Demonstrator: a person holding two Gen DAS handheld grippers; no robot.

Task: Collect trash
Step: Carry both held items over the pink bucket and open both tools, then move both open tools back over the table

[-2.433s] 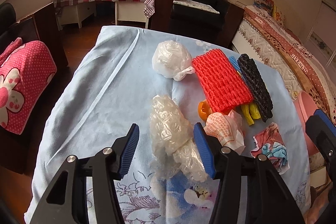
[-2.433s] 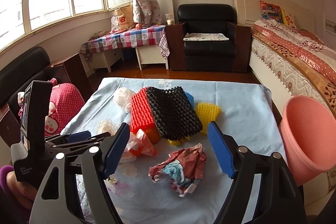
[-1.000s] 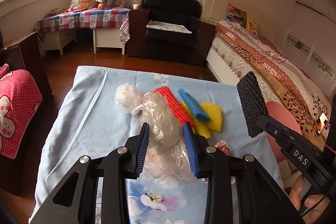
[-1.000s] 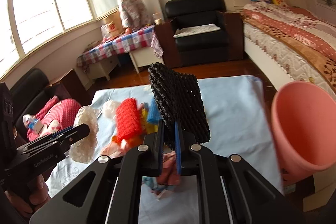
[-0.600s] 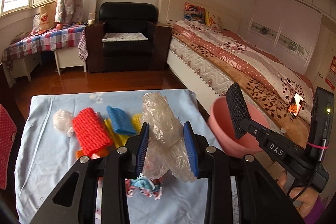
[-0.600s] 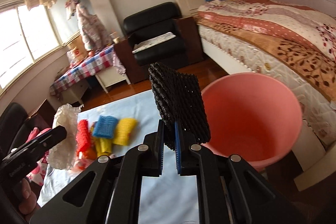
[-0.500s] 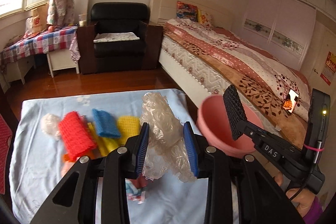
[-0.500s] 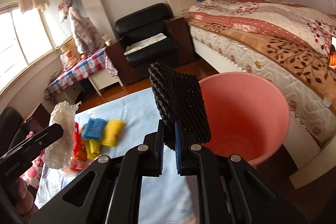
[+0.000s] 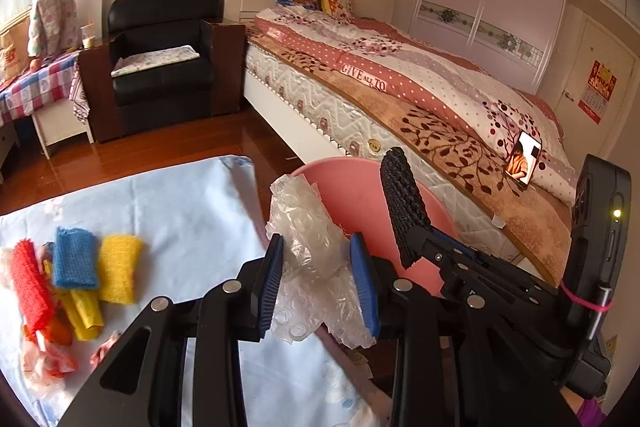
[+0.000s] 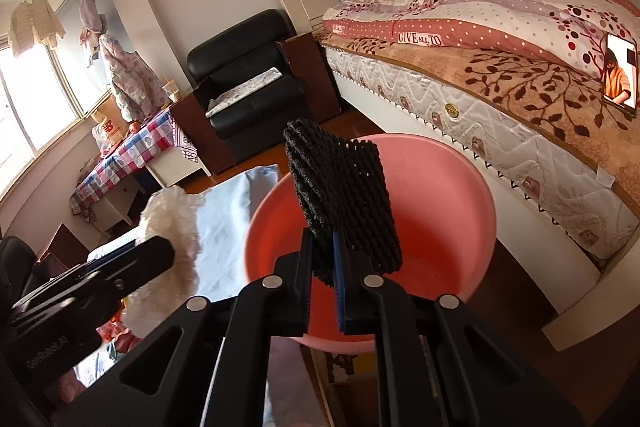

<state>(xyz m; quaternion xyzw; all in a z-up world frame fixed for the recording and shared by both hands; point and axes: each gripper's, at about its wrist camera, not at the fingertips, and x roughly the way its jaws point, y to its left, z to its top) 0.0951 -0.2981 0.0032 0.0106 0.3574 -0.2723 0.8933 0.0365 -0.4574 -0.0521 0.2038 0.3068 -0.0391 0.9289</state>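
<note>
My left gripper [image 9: 318, 277] is shut on a crumpled sheet of clear bubble wrap [image 9: 308, 227], held at the table's right edge beside the pink bin [image 9: 352, 187]. My right gripper [image 10: 323, 267] is shut on a black foam net [image 10: 344, 195], which stands upright over the mouth of the pink bin [image 10: 440, 187]. In the left wrist view the black foam net [image 9: 402, 211] and the right gripper [image 9: 424, 247] show over the bin. From the right wrist camera the bubble wrap [image 10: 172, 223] and the left gripper [image 10: 132, 259] appear at the left.
On the pale blue tablecloth [image 9: 180, 211] lie red [image 9: 28, 287], blue [image 9: 74, 259] and yellow [image 9: 118, 269] foam nets and crumpled wrappers [image 9: 44, 367]. A bed [image 9: 420, 99] runs close behind the bin. A black armchair [image 9: 164, 59] stands across the wooden floor.
Both grippers have swung right from over the table to the pink bin, each carrying its piece. The black net now stands over the bin's mouth; the bubble wrap is at its rim.
</note>
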